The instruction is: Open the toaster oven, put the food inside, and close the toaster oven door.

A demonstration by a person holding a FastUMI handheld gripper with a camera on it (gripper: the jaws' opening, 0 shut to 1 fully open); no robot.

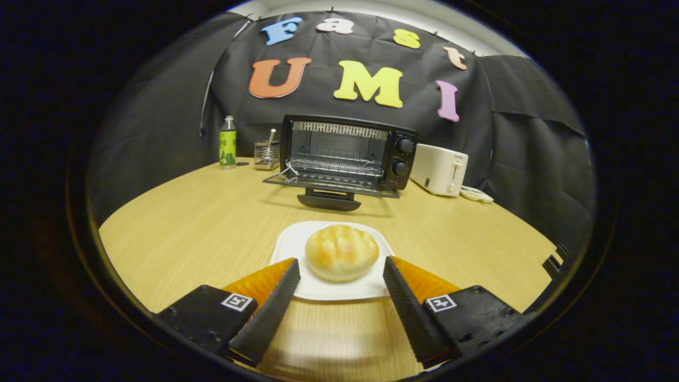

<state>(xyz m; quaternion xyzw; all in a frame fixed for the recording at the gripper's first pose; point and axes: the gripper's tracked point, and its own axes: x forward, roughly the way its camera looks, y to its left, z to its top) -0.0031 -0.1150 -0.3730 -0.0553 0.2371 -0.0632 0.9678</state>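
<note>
The gripper (341,265) is spread wide, its two fingers standing apart on either side of the near part of a white plate (289,249), pressing on nothing. The left fingertip reaches over the plate's near-left corner and the right fingertip over its near-right edge. Between the fingertips and just ahead of them sits a round golden bread roll (341,252), with a glossy, ridged top, resting in the middle of the plate; whether the fingers touch the roll cannot be told, though a slim gap shows on each side.

The plate lies on a light wooden table (201,228). Farther off, straight beyond the roll, stands a black toaster oven (347,154) with its glass door (329,187) swung down flat toward the near side, the handle at the door's near edge. Inside, a wire rack (337,159) shows, and two round knobs (404,156) sit one above the other on the oven's right panel.

Just right of the oven is a white pop-up toaster (439,170), with a coiled white cord (476,194) beside it to the right. To the left of the oven stands a small wire holder (266,154) with a utensil in it, and farther left a green-labelled bottle (227,142), upright near the table's far edge.
</note>
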